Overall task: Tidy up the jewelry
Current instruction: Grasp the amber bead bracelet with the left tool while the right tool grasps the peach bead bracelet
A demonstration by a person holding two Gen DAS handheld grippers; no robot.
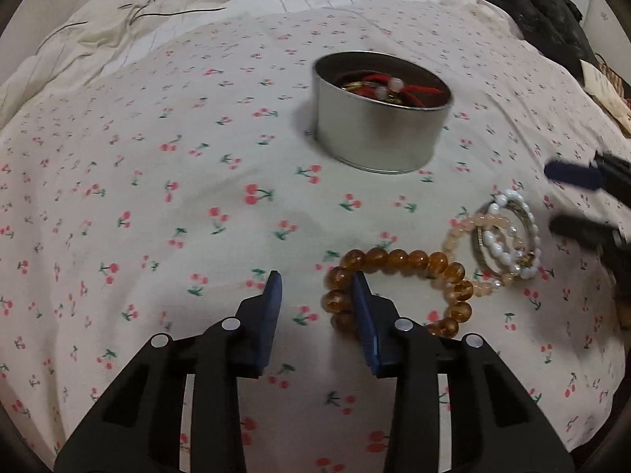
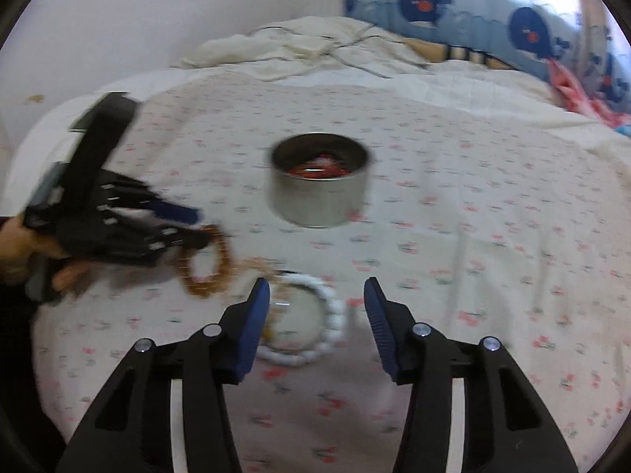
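- Bedsheet (image 1: 165,181) with a cherry print covers the bed and carries all the jewelry; a wide bare stretch of it lies to the left of the left tongs (image 1: 317,295).
- Left tongs stand open, low over the sheet, the right finger lying across the near-left arc of the amber bead bracelet (image 1: 410,260) and the left finger over bare cloth.
- Amber bead bracelet lies flat, its far-right beads touching a pale peach bead bracelet (image 1: 461,232).
- White bead bracelet (image 1: 508,232) and a thin metal bangle (image 1: 483,252) overlap the peach one in a small heap near the right edge of the sheet.
- Round metal tin (image 1: 380,118) sits upright beyond the heap, well apart from it, with open cloth all around its base; red cord jewelry (image 1: 394,88) lies inside.
- Right tongs (image 2: 317,295) are open, hovering above the white bead bracelet (image 2: 331,315), whose ring lies mostly between the two fingers; the left finger covers its left edge.
- Right wrist view is blurred, so contact there cannot be told.
- Crumpled cream quilt (image 2: 299,47) bounds the sheet's far side; dark clothing (image 1: 548,12) lies at the far-right edge.
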